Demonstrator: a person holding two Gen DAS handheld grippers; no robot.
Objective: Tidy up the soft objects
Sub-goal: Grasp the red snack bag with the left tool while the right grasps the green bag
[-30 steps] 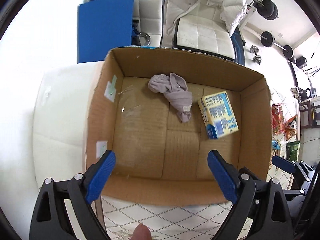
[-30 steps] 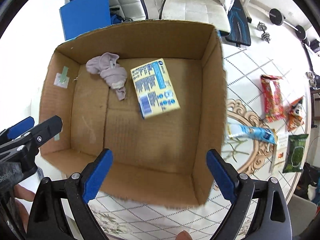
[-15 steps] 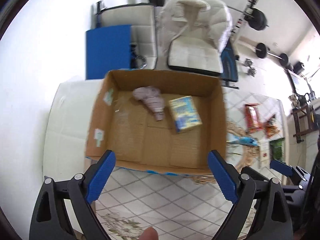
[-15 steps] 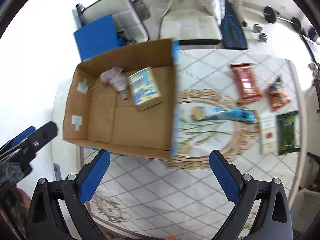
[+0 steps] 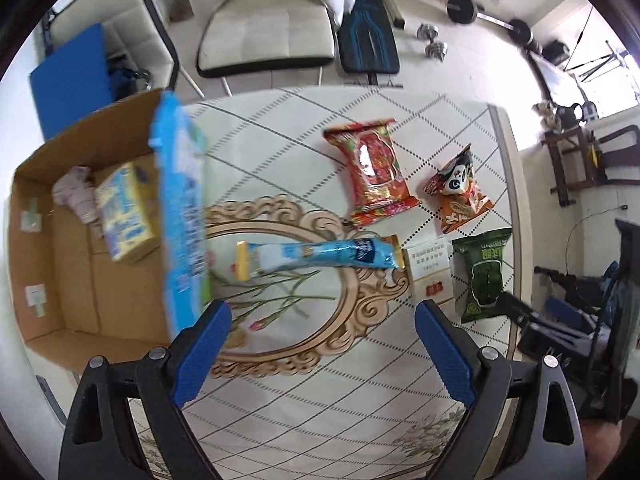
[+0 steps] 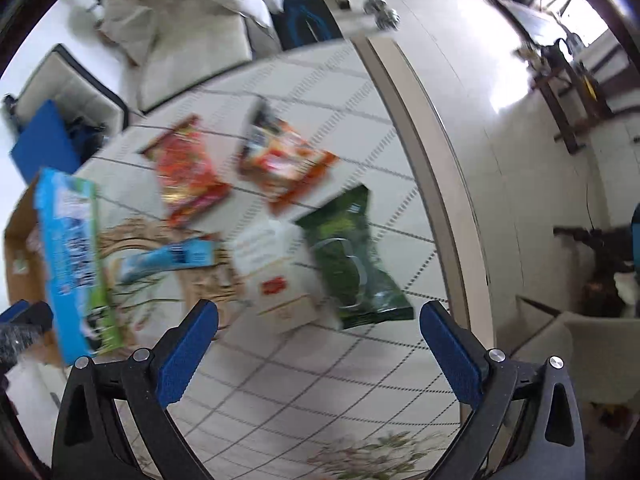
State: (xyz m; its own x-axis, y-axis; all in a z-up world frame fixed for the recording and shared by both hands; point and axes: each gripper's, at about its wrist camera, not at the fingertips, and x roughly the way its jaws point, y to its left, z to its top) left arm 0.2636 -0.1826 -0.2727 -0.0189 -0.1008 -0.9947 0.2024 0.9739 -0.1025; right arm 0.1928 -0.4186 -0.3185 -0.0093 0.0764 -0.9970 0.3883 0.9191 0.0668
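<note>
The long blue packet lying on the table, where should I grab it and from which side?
Grip the long blue packet across its narrow middle, coming straight down from above. It lies flat and slim on the table, its long axis running from the cardboard box toward the white box, so open jaws straddle it easily.

White padded chair (image 5: 264,36) standing beyond the patterned surface (image 5: 320,392), blue board (image 5: 68,80) leaning at left, 2 dumbbells (image 5: 432,42) lying on the floor, barbell (image 5: 480,12) resting farther back

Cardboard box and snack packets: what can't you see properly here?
- Brown cardboard box, left wrist view: its near blue-printed wall hides part of the floor.
- Green snack packet, right wrist view: print is motion-blurred.
- White carton, left wrist view: lettering is too small.
</note>
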